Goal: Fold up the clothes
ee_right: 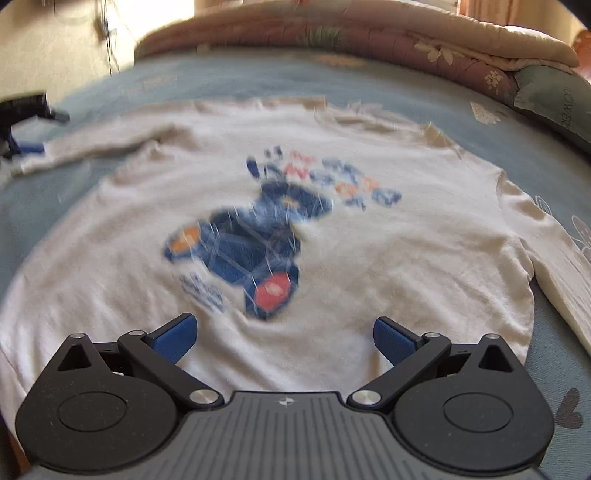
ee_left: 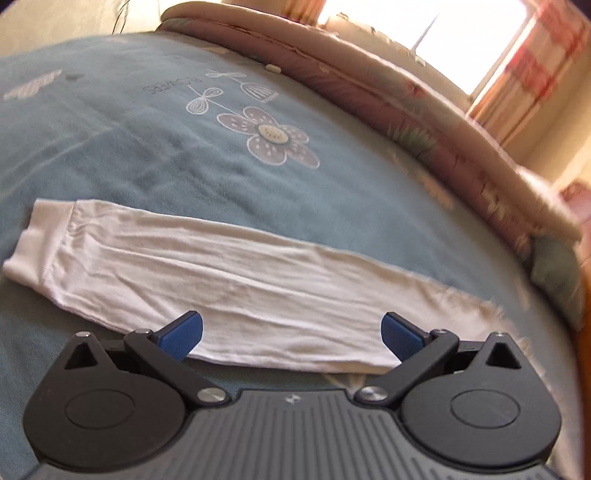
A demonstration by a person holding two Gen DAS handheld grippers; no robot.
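Note:
A white long-sleeved shirt [ee_right: 369, 266] with a blue, orange and red print [ee_right: 258, 236] lies spread flat, print up, on a blue bedspread [ee_right: 229, 77]. The right wrist view is blurred by motion. My right gripper [ee_right: 285, 339] hangs open over the shirt's lower body, nothing between its blue pads. In the left wrist view one white sleeve [ee_left: 207, 277] stretches flat across the bedspread [ee_left: 129, 147], cuff at the left. My left gripper [ee_left: 291, 336] is open just above that sleeve's near edge. At the far left of the right view, the left gripper [ee_right: 22, 122] shows dark beside the sleeve's cuff.
A folded pink and beige quilt [ee_left: 388, 107] runs along the far side of the bed, also in the right view as the quilt [ee_right: 369, 40]. A pillow [ee_right: 554, 99] sits at the right. A bright window [ee_left: 424, 29] and checked curtain [ee_left: 535, 74] stand behind. A cord [ee_right: 107, 40] hangs at left.

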